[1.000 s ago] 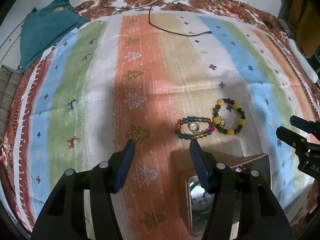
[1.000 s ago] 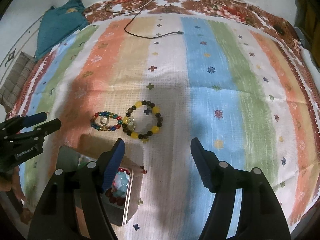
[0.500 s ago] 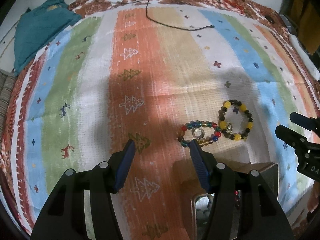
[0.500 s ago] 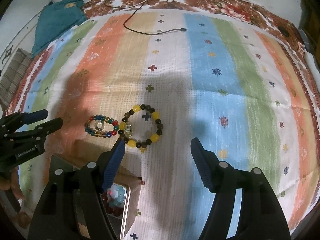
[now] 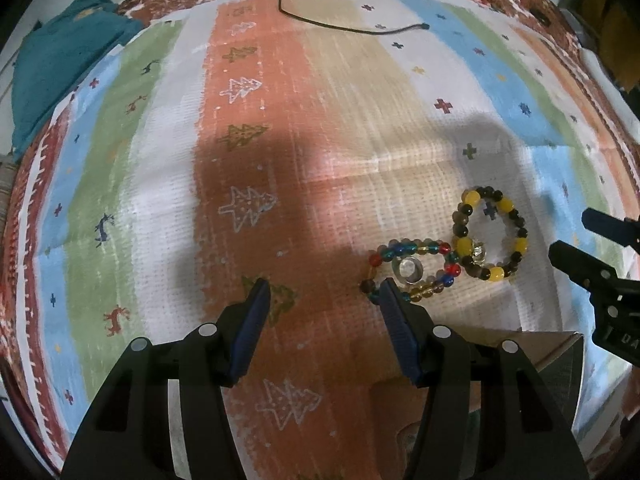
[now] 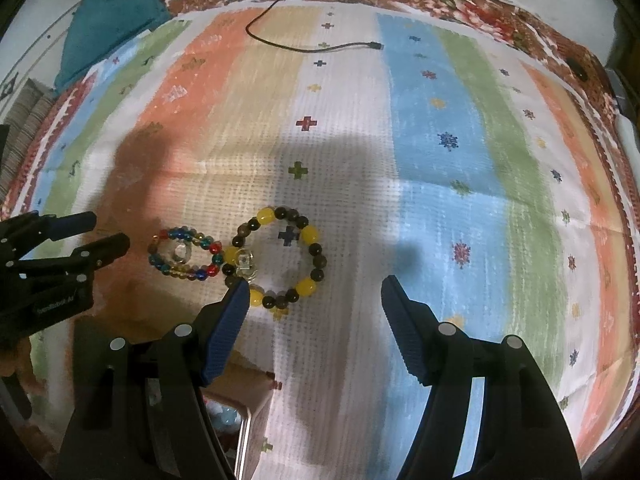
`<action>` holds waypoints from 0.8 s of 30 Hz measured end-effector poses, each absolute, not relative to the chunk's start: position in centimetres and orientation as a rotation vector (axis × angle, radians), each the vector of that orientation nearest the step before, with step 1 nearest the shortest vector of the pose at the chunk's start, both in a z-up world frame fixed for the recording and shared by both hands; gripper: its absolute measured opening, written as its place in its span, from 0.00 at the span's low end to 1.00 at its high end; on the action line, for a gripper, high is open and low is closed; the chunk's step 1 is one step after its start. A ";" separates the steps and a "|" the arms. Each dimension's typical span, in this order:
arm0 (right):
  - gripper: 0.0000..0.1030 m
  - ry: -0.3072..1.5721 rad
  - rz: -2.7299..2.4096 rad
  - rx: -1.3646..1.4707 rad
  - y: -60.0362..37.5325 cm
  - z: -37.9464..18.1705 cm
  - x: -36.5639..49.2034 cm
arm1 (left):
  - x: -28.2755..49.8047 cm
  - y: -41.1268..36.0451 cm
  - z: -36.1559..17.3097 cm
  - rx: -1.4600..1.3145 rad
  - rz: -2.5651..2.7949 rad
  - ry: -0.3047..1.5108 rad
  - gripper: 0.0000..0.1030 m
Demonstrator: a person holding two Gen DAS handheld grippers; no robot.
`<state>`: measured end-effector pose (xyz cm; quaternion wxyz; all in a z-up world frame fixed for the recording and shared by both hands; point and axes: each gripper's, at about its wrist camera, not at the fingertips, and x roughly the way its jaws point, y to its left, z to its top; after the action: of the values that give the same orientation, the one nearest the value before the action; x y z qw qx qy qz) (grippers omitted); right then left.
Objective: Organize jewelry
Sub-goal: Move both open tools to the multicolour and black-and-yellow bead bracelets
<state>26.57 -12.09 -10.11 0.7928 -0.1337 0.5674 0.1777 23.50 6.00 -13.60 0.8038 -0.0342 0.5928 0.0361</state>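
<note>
Both grippers are hovering with jaws spread wide and gripping nothing. The left gripper [image 5: 322, 292] is hanging at about 8 o'clock of the multicolored bracelet [image 5: 412, 270], which is lying on the striped cloth [image 5: 340, 140] touching the yellow-and-dark bracelet [image 6: 278, 258]. The right gripper [image 6: 312, 292] is poised just below that one.

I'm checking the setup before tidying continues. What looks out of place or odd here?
A black cable trails loose across the striped cloth, unrelated to jewelry. The multicolored bead bracelet and yellow-and-dark bead bracelet lie outside the box, each with a ring inside its loop. Nothing looks damaged.
</note>
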 end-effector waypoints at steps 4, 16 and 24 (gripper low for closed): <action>0.66 1.229 0.380 -0.316 -11.8 -11.0 26.9 | 24.0 5.9 -14.2 -0.057 0.074 1.288 0.55; 0.66 1.272 0.367 -0.339 -11.4 -13.0 27.9 | 24.9 5.6 -15.6 -0.031 0.062 1.325 0.55; 0.66 1.295 0.371 -0.357 -11.1 -14.4 28.3 | 26.0 5.3 -16.7 -0.006 0.046 1.337 0.58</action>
<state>28.32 -11.09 -14.38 0.7669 -0.1642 0.5963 0.1710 26.02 5.25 -16.70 0.7844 -0.0026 0.6199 0.0213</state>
